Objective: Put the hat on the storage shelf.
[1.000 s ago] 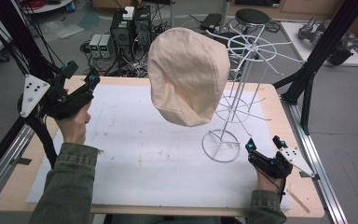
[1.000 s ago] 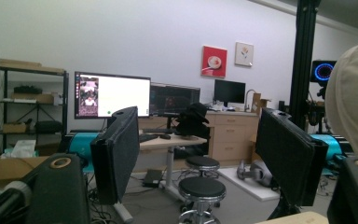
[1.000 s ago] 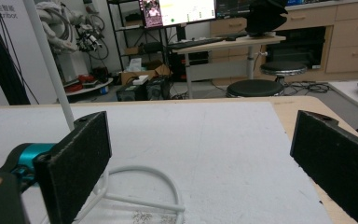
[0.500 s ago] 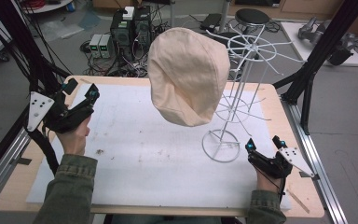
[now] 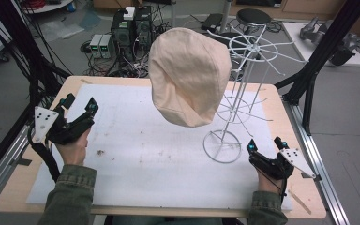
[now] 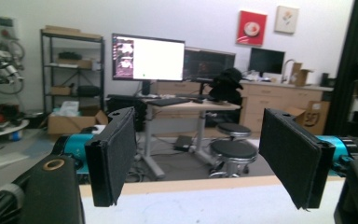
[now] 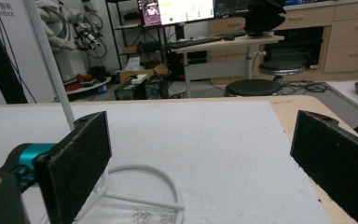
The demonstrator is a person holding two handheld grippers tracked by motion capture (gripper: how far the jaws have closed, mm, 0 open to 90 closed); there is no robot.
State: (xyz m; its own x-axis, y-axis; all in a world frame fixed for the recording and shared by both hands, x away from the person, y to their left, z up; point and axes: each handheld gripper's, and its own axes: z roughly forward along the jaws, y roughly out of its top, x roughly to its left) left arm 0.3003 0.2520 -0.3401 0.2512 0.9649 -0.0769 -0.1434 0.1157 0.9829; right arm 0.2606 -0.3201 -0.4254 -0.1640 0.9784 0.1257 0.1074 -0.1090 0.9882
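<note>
Left gripper [image 5: 79, 105] at nine o'clock, jaws just widening, nothing between; right gripper [image 5: 265, 146] spread, empty, touching white wire hat stand [image 5: 234, 101] bearing beige cap [image 5: 190, 75]

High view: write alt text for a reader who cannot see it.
A beige cap hangs on a white wire stand over a white-covered table. The left claw and right claw sit open and empty at opposite sides.

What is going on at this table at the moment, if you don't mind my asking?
A person sits at the table with a hand-held gripper in each hand. A cream hat hangs on the white wire stand. The left hand-held gripper is open and empty, its jaws having just been opening; the right hand-held gripper rests open beside the stand's ring base.
</note>
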